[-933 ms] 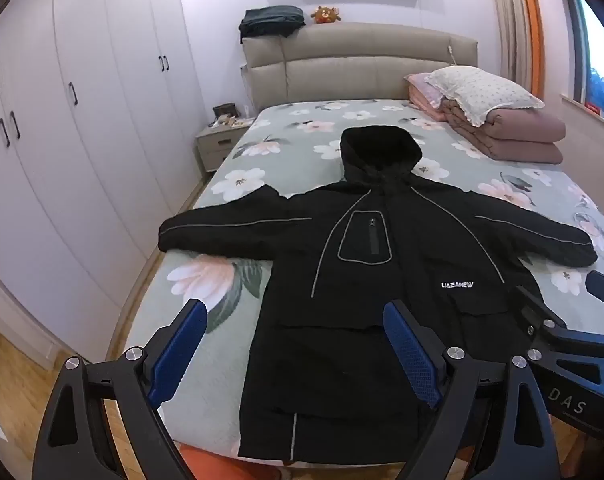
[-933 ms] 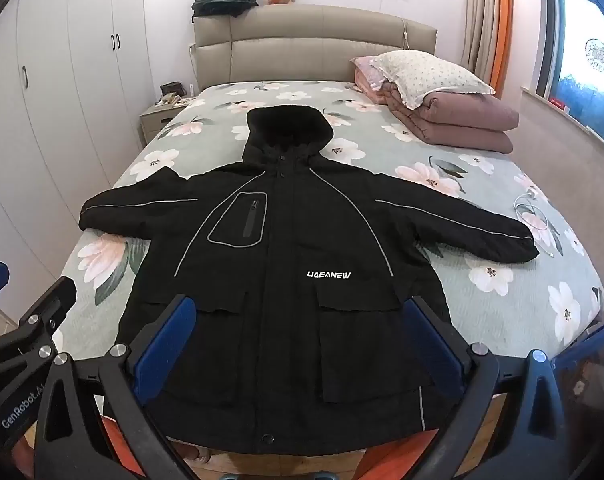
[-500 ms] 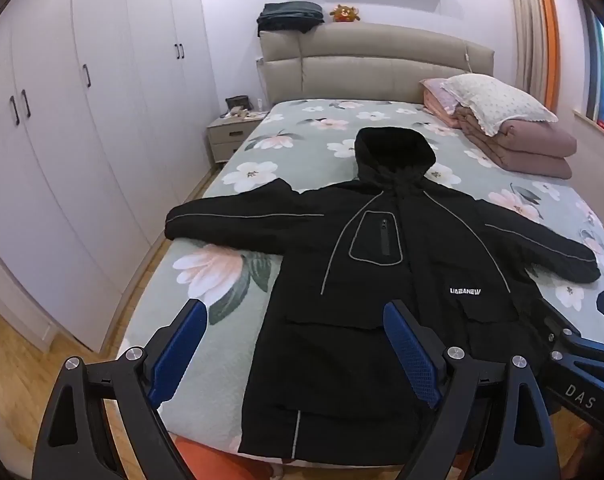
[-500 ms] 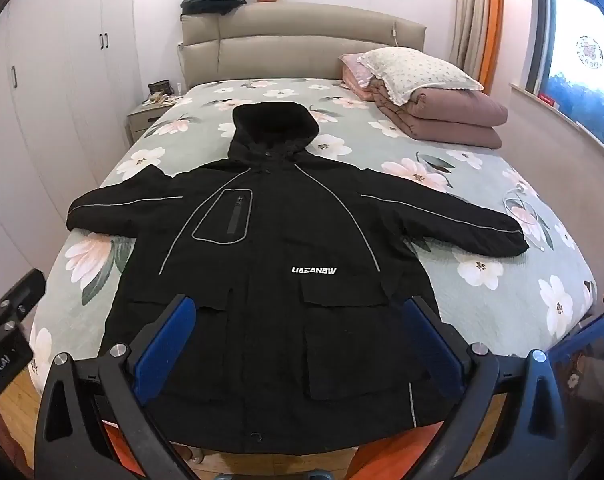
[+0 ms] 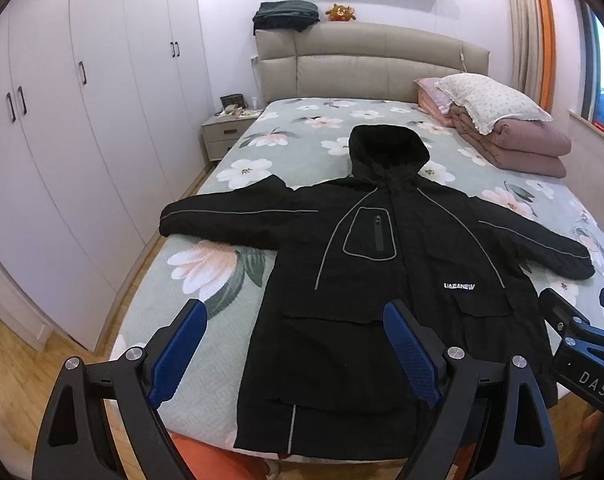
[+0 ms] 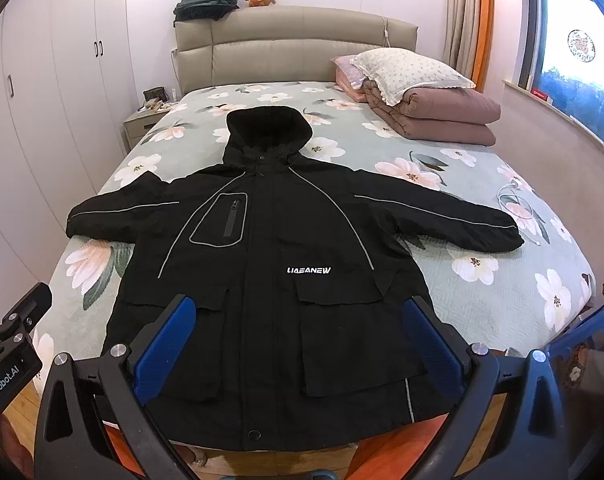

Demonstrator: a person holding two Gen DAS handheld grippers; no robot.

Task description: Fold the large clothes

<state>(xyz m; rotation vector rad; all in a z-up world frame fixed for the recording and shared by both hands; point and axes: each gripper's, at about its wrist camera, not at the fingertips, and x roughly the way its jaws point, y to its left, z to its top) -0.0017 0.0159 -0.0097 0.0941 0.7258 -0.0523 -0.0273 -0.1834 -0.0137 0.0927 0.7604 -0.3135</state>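
Note:
A large black hooded jacket (image 5: 382, 264) (image 6: 269, 264) lies flat, front up, on the floral bed (image 5: 205, 280) (image 6: 502, 280), with both sleeves spread out and its hem at the foot edge. My left gripper (image 5: 293, 344) hovers open above the jacket's lower left part and the bare sheet. My right gripper (image 6: 297, 340) is open too, held over the hem and the two front pockets. Neither holds anything. The right gripper's body shows at the right edge of the left wrist view, and the left gripper's body at the left edge of the right wrist view.
A folded pink quilt (image 6: 434, 116) with a pillow (image 6: 406, 70) on top sits at the bed's far right. White wardrobes (image 5: 61, 152) line the left wall, with a nightstand (image 5: 223, 136) beside the headboard (image 5: 366, 64). A window ledge (image 6: 558, 120) runs along the right.
Both grippers have drawn back and risen slightly, so the jacket sits a little farther off. The left view has turned right. Jacket and jaws are unchanged.

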